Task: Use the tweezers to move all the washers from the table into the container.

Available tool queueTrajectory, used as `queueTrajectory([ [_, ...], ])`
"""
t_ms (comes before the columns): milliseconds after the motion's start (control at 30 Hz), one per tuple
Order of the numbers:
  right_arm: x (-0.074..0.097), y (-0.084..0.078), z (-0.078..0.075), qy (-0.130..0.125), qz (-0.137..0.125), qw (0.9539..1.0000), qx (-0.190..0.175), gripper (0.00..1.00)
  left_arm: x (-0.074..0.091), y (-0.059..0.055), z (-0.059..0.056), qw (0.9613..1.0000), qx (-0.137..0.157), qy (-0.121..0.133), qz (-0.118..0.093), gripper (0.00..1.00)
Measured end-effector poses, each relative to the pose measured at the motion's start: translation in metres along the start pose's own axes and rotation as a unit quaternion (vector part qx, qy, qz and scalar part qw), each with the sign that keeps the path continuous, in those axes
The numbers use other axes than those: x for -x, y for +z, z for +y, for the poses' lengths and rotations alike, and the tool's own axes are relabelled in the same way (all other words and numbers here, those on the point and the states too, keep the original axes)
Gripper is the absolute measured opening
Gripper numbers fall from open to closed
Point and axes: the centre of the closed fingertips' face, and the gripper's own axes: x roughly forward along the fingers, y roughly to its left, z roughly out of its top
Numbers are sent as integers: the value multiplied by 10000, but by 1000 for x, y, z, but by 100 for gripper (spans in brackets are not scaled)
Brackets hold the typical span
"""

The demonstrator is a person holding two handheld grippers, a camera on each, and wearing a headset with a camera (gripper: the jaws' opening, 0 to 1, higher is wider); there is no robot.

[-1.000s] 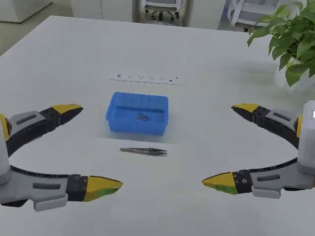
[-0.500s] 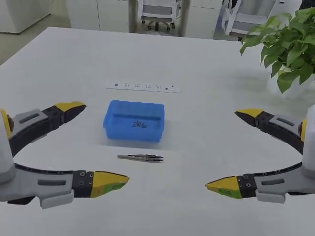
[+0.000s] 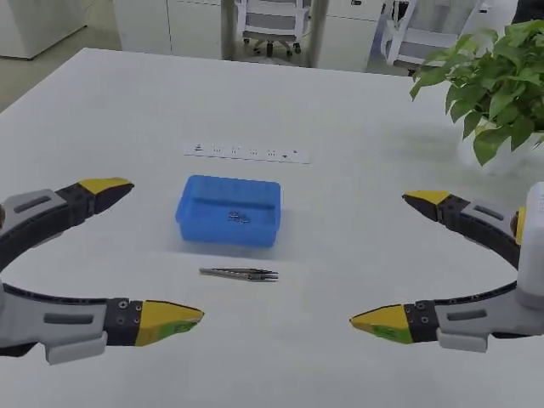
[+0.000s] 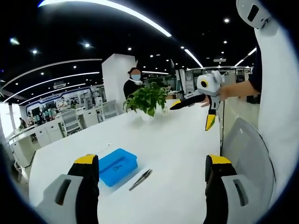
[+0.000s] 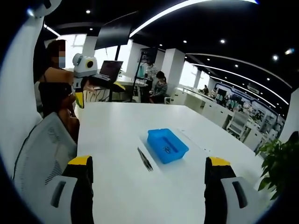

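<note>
Tweezers lie flat on the white table, just below centre of the head view, long axis running left to right across the frame. They sit near the front wall of the blue container but apart from it, and neither gripper touches them. In the left gripper view the tweezers appear at lower centre, just right of the container. In the right gripper view they appear at centre, just left of the container.

Washers rest as a small metallic cluster on the container floor (individual pieces are too small to count). The same cluster is faintly visible in the right gripper view.

Left gripper occupies the lower left of the head view. Its jaws are spread wide, yellow tips pointing toward frame centre, with nothing between them. Right gripper occupies the lower right in mirror position, jaws likewise spread wide and empty. Both hover well apart from the tweezers and the container.

A white power strip lies above the container in the frame. A potted plant stands at the upper right.
</note>
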Motion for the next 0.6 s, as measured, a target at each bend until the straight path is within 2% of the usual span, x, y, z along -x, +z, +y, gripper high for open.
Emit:
queueTrajectory([
  [167, 0, 0, -1, -34, 16, 10000, 34, 100, 2, -2, 1, 10000, 6, 59, 16, 100],
  [300, 0, -4, 1, -28, 53, 10000, 15, 100, 3, 0, -2, 9999, 31, 101, 4, 100],
  [600, 6, -10, 4, -68, -20, 9999, -138, 100, 5, 3, -4, 9998, 70, 184, 31, 100],
])
